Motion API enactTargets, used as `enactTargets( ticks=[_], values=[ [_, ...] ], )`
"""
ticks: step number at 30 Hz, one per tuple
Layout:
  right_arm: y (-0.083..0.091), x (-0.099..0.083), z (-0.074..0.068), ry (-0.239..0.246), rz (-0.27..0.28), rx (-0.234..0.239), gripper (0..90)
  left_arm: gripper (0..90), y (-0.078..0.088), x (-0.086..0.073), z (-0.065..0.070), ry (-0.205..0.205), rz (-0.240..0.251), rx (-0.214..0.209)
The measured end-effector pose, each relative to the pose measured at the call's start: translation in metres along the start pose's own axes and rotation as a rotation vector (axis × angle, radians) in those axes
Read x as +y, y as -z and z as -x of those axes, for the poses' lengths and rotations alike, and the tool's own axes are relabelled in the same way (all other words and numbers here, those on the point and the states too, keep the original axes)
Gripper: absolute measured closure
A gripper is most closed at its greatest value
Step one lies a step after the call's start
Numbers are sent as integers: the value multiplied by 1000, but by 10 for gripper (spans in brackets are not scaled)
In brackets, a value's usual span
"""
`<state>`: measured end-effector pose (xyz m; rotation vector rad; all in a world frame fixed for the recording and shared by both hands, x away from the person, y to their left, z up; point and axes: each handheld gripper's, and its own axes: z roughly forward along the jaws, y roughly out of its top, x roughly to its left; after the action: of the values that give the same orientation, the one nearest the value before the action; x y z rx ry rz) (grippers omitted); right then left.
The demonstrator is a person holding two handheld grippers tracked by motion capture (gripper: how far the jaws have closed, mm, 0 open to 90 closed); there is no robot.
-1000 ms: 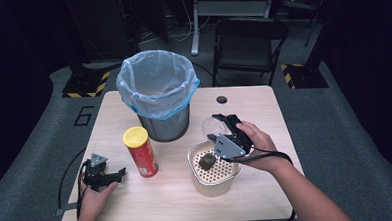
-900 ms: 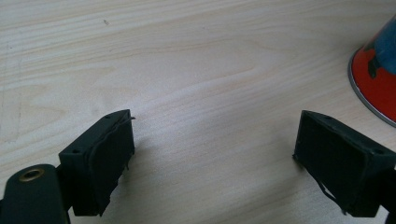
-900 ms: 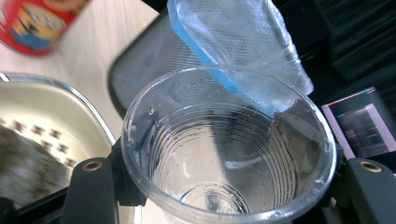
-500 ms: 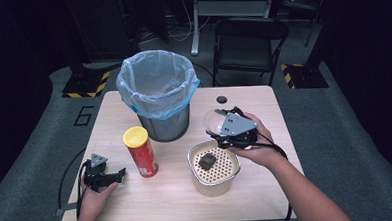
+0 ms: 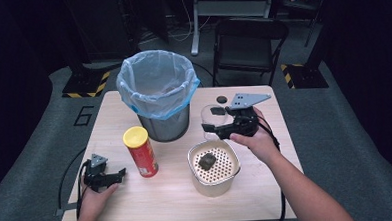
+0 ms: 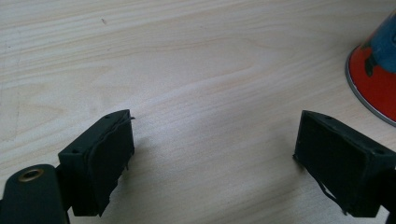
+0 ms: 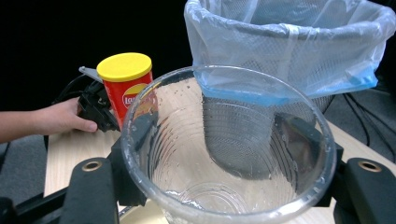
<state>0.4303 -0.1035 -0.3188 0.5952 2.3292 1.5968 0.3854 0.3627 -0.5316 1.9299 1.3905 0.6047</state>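
High view: up above the near edge, facing forward and down over the whole tabletop (image 5: 268, 197). Left gripper view: super close, skimming bare wood, chip can (image 6: 376, 74) at the edge. Right gripper view: low, facing across at the same chip can (image 7: 125, 84) and trash bin (image 7: 289, 51).

Chip can (image 5: 141, 152) between bin (image 5: 158, 94) and strainer (image 5: 214, 165)

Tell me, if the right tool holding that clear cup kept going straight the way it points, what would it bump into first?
Probably the trash bin with its blue bag. The right tool and its clear plastic cup face it head-on; the red chip can stands off to the side. Depth is hard to judge.
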Motion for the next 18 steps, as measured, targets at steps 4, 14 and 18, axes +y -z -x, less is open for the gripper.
enactTargets(
  ticks=[4,14,18],
  values=[
    [-1,4,0,-28,-6,-7,333,113,0,0,0,-1,-3,1],
    [-14,56,-3,-31,3,-29,340,113,1,0,0,-2,-9,-1],
    [-23,80,-3,-20,14,-32,339,112,1,0,0,-2,-9,-1]
  ],
)
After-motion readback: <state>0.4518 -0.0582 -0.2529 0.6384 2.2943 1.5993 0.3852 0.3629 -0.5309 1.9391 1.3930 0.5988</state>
